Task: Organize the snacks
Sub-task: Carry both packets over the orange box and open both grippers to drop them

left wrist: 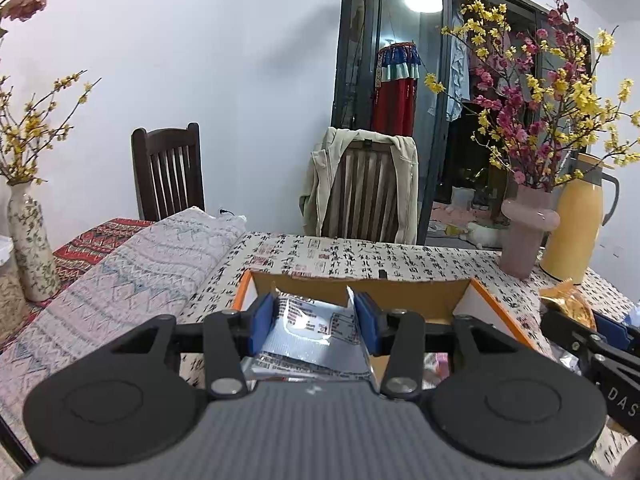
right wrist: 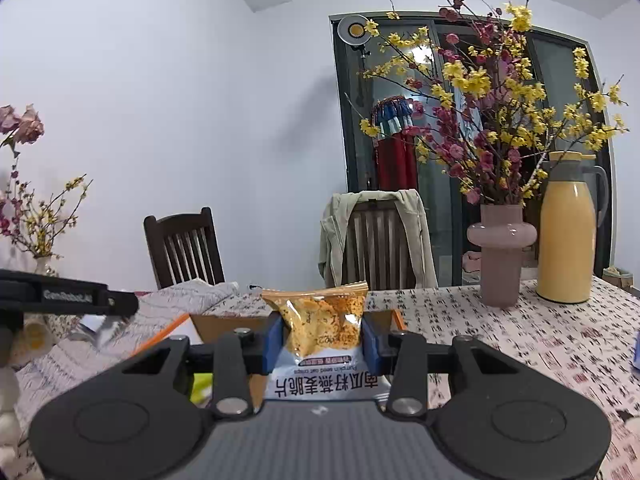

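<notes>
My left gripper (left wrist: 314,322) is shut on a silver snack packet (left wrist: 316,336), printed side up, held above an open cardboard box (left wrist: 360,292) with orange flaps. My right gripper (right wrist: 322,340) is shut on an orange-and-white crisp packet (right wrist: 320,320), standing upright between the blue pads, over the same box (right wrist: 224,324). In the left wrist view the right gripper (left wrist: 600,344) shows at the right edge with its orange packet (left wrist: 568,300). The left gripper (right wrist: 100,320) appears at the left of the right wrist view, with a silver corner of its packet showing.
The table wears a calligraphy-print cloth (left wrist: 400,256). A pink vase of flowers (right wrist: 502,256) and a yellow thermos jug (right wrist: 568,236) stand at the right. A folded patterned cloth (left wrist: 128,272) and a floral vase (left wrist: 28,240) lie left. Two chairs (right wrist: 184,248) stand behind the table.
</notes>
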Motion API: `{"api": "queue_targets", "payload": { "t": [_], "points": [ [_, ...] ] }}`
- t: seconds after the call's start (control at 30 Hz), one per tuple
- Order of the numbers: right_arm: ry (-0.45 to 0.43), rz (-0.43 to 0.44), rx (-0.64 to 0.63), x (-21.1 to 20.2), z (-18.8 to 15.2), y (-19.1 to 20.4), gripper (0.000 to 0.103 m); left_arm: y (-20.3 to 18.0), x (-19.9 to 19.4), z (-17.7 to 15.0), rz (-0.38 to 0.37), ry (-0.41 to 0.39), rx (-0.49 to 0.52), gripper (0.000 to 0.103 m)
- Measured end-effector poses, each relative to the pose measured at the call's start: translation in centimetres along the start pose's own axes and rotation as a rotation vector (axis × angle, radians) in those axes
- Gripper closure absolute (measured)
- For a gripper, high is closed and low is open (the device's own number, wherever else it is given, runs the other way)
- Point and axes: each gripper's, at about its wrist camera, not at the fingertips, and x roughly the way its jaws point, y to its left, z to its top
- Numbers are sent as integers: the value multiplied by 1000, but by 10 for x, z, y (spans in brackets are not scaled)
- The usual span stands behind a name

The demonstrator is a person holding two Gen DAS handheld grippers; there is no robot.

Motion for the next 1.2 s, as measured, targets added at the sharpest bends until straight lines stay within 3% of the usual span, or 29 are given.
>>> {"api": "queue_targets", "payload": {
  "t": [0.33,0.7,0.8,0.83,0.9,0.93,0.97,1.0,1.07,1.2],
  "points": [
    [59,-27,38,49,-18,-10,63,-3,55,-25,41,60,15,57],
    [111,-38,13,56,-30,-4,63,-1,44,-28,33,29,3,56],
    [113,-36,27,55,-30,-7,61,2,43,-28,29,15,-15,46],
    [112,-40,35,55,-30,-8,57,3,42,-28,29,7,-20,44],
    [109,-45,53,53,-30,-10,36,4,40,-27,33,-2,-31,32],
    [103,-49,62,51,-30,-11,21,4,39,-27,33,-9,-35,28],
    [97,-53,70,50,-30,-12,10,5,37,-27,36,-15,-39,15],
    [93,-54,78,49,-29,-13,8,5,36,-27,48,-21,-44,3],
    [84,-44,95,46,-29,-15,0,6,33,-27,68,-40,-54,0],
    [85,-51,99,46,-30,-15,0,7,30,-27,77,-43,-63,0]
  ]
}}
